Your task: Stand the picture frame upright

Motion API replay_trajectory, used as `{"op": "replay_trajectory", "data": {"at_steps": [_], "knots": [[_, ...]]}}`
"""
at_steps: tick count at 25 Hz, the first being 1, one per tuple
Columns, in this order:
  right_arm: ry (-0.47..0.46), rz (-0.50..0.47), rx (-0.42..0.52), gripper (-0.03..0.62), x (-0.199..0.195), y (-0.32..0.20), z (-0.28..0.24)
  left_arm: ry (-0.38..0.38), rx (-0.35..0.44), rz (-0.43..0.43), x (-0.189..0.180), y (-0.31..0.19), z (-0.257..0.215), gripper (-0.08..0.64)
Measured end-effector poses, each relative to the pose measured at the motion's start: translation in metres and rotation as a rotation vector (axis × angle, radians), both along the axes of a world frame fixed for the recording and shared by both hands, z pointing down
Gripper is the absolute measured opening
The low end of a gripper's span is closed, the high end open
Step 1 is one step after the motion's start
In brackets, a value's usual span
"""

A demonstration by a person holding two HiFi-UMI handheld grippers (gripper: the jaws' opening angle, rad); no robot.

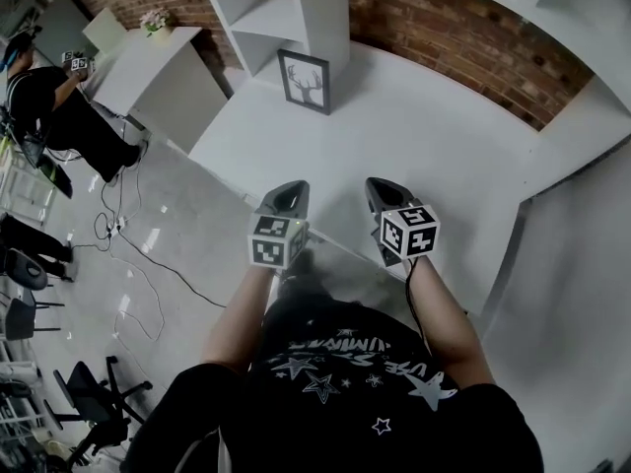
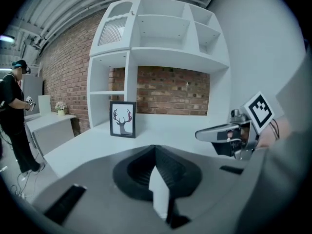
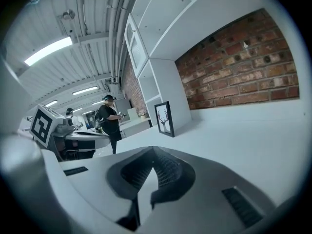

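A black picture frame [image 1: 304, 81] with a deer-antler print stands upright at the back of the white table [image 1: 424, 146], leaning against the white shelf unit [image 1: 286, 18]. It also shows in the left gripper view as the picture frame [image 2: 123, 119] and in the right gripper view as the picture frame [image 3: 165, 119]. My left gripper [image 1: 287, 196] and right gripper [image 1: 381, 196] hover side by side over the table's near edge, well short of the frame. Both are shut with nothing between the jaws. The left gripper view shows the right gripper [image 2: 214, 133] to its right.
A brick wall [image 1: 463, 28] runs behind the table. A lower white cabinet [image 1: 158, 67] with a small flower pot [image 1: 156, 21] stands at the left. A person in black [image 1: 49, 106] holding grippers stands beyond it. Cables [image 1: 128, 254] and office chairs [image 1: 89, 392] are on the floor at left.
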State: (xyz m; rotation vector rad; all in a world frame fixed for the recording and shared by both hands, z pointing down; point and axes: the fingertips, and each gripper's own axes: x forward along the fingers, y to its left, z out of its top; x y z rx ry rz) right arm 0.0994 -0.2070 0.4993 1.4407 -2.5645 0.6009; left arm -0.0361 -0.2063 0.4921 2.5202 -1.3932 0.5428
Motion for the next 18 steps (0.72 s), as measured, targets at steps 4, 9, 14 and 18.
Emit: {"op": "replay_trajectory", "data": {"at_steps": [4, 9, 14, 18], "knots": [[-0.021, -0.036, -0.019, 0.015, -0.002, 0.02, 0.01, -0.018, -0.026, -0.056, -0.008, 0.034, 0.005, 0.018], [-0.071, -0.036, -0.052, 0.015, -0.004, 0.034, 0.015, -0.035, -0.052, -0.106, -0.016, 0.058, 0.009, 0.018], [-0.046, -0.098, -0.052, 0.015, -0.016, 0.038, 0.025, -0.017, -0.031, -0.146, -0.017, 0.061, 0.007, 0.018], [-0.039, -0.126, -0.051, 0.015, -0.031, 0.038, 0.026, -0.02, -0.023, -0.168, -0.029, 0.068, 0.008, 0.018]]}}
